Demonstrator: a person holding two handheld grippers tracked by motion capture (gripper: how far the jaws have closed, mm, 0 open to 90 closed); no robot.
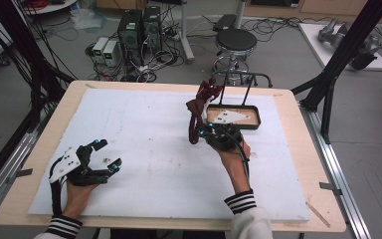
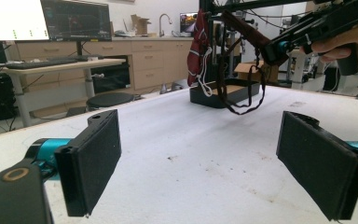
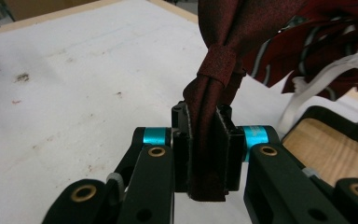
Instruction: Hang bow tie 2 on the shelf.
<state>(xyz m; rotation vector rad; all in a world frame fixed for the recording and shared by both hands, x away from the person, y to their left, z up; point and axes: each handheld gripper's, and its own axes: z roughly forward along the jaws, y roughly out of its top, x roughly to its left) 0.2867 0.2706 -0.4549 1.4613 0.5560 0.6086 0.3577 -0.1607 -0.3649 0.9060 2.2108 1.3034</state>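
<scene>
Right gripper: the right gripper (image 3: 205,154) had its jaws pressed tight on a dark red strap (image 3: 209,140) – the folded fabric ran up between the two pads, with a sewn loop just above them.
Strap, from the right gripper: it rose from the jaws toward a bundle of dark red cloth (image 3: 307,42) with white cords (image 3: 326,70), up and to the right of the jaws in the right gripper view.
Rack: in the high view the cloth (image 1: 206,94) hung at the left end of a black rack (image 1: 238,75), just beyond the right gripper (image 1: 201,133).
Tray: a black tray with a wooden floor (image 1: 252,119) stood under the rack, just beside the right gripper on its far right side; in the right gripper view its rim (image 3: 326,114) lay close to the right of the jaws.
Left gripper: the left gripper (image 1: 107,154) rested low over the white pad (image 1: 149,149) with its jaws wide apart – nothing between the pads (image 2: 93,158).
Strap, from the left gripper: well ahead of the left gripper and above its right jaw, the strap (image 2: 242,28) slanted up into the right gripper (image 2: 279,49), with a loop drooping below it.
Hands: the right hand (image 1: 234,154) gripped its tool from behind; the left hand (image 1: 77,194) sat near the table's near edge.
</scene>
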